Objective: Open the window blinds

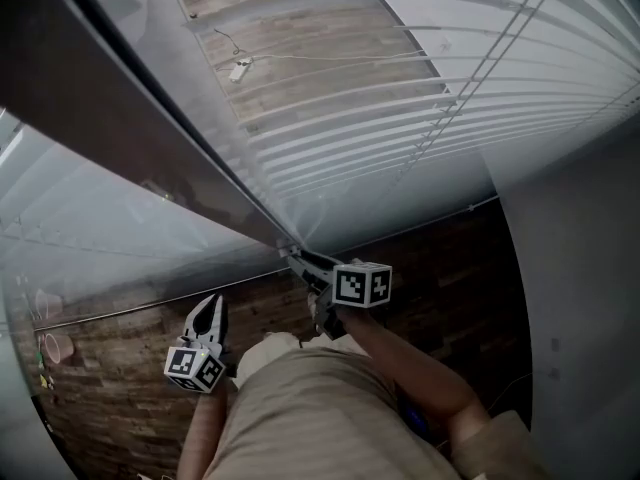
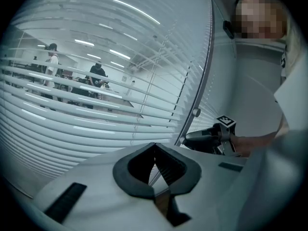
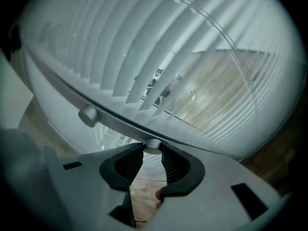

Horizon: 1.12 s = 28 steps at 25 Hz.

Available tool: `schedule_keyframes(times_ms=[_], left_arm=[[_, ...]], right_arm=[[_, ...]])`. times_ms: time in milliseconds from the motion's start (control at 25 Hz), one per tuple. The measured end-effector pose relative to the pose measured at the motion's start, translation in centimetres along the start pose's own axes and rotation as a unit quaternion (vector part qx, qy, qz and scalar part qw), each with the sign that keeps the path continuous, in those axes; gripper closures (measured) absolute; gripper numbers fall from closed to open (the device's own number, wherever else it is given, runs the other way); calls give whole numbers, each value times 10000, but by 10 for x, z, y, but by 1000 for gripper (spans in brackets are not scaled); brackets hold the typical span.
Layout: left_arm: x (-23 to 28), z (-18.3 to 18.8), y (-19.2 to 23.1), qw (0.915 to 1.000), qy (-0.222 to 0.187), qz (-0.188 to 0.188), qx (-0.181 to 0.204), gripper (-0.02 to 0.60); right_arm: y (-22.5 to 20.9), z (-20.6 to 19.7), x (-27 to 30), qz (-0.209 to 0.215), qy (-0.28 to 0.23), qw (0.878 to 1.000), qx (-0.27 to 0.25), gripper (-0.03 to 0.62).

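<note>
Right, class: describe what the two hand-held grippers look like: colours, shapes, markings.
The left gripper and right gripper: pale grey bodies, tongs lined with black ribbed pads, each carrying a cube of black-and-white square markers. The person wears beige clothing.

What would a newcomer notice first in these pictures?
The white slatted blinds fill the upper part of the head view. At the dark frame beside them, the right gripper is closed on a small round knob. The left gripper hangs lower, shut and empty.
</note>
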<state>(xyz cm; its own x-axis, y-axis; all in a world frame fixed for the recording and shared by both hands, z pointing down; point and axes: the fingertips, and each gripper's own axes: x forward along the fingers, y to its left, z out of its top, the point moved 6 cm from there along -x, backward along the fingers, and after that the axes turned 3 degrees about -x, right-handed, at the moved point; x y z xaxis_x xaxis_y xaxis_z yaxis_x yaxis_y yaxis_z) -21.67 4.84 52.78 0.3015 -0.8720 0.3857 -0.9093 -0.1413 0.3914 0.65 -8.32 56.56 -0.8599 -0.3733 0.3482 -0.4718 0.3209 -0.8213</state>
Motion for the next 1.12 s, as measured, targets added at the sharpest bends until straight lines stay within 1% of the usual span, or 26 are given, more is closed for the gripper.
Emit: schedule_keyframes(times_ms=[40,80,120,200,240,280,360,400,440,480,520,560,600,640,680,720,760,800,840,880,920,960,1000,1040,1080,1120], left_arm=[[-1,0,1,10000,12,1,-2,569],[-1,-1,1,10000,24,-1,-6,569],[-1,-1,2,10000,34,-5,-7,569],[-1,-2,3,10000,45,-9,-7,569],[-1,-2,4,10000,46,-13,-8,569],[-1,-2,4,10000,47,-19,-5,569],[0,-3,4,10000,62,-32,9,569],[0,-3,4,10000,72,-38,13,569],[1,-4,4,10000,81,-45,14,569],[1,-4,3,9999,88,-53,16,569],[2,-3,3,9999,91,-61,23,569],[2,-3,2,9999,93,-68,32,569],[2,-3,1,9999,97,-69,40,569],[2,-3,1,9999,103,-65,43,569],[2,-3,1,9999,111,-60,44,569],[2,-4,1,9999,116,-55,42,569],[2,-4,0,9999,113,-52,40,569],[1,-4,-1,9999,104,-50,41,569],[1,-4,-1,9999,92,-48,44,569],[0,-3,-2,9999,81,-43,48,569],[0,-3,-1,10000,73,-37,52,569],[0,-3,-1,10000,70,-29,52,569],[0,-3,0,10000,70,-19,47,569],[0,-4,0,10000,74,-11,39,569],[0,-5,-1,10000,78,-7,31,569],[0,-6,-2,10000,80,-6,28,569]], right_arm=[[-4,1,0,320,-4,9979,567,470],[-8,0,1,619,-11,9919,1108,471],[-12,-2,2,895,-23,9829,1610,471],[-20,-6,5,1402,-74,9590,2461,471],[-24,-9,7,1657,-122,9445,2833,471],[-28,-12,9,1931,-189,9272,3204,471],[-35,-21,15,2543,-345,8825,3942,470],[-38,-26,18,2846,-411,8581,4253,471],[-41,-30,21,3107,-464,8366,4487,471],[-44,-33,23,3294,-507,8213,4631,471],[-45,-34,24,3386,-541,8143,4683,470],[-45,-33,23,3379,-568,8168,4641,470],[-43,-31,22,3286,-585,8278,4509,470],[-42,-28,20,3134,-591,8444,4304,470],[-40,-25,18,2942,-595,8645,4031,470],[-38,-20,16,2716,-602,8877,3667,470],[-36,-15,12,2459,-599,9136,3181,468],[-33,-10,8,2171,-567,9399,2573,457],[-28,-7,3,1844,-488,9632,1896,435],[-21,-5,-2,1479,-368,9809,1206,422],[-14,-4,-6,1096,-238,9923,523,413],[-7,-4,-8,723,-139,9972,-124,408],[-1,-4,-8,393,-98,9968,-687,408],[3,-3,-6,130,-107,9936,-1121,408],[7,-2,-4,-65,-131,9900,-1403,408],[8,-2,-1,-207,-140,9878,-1534,410]])
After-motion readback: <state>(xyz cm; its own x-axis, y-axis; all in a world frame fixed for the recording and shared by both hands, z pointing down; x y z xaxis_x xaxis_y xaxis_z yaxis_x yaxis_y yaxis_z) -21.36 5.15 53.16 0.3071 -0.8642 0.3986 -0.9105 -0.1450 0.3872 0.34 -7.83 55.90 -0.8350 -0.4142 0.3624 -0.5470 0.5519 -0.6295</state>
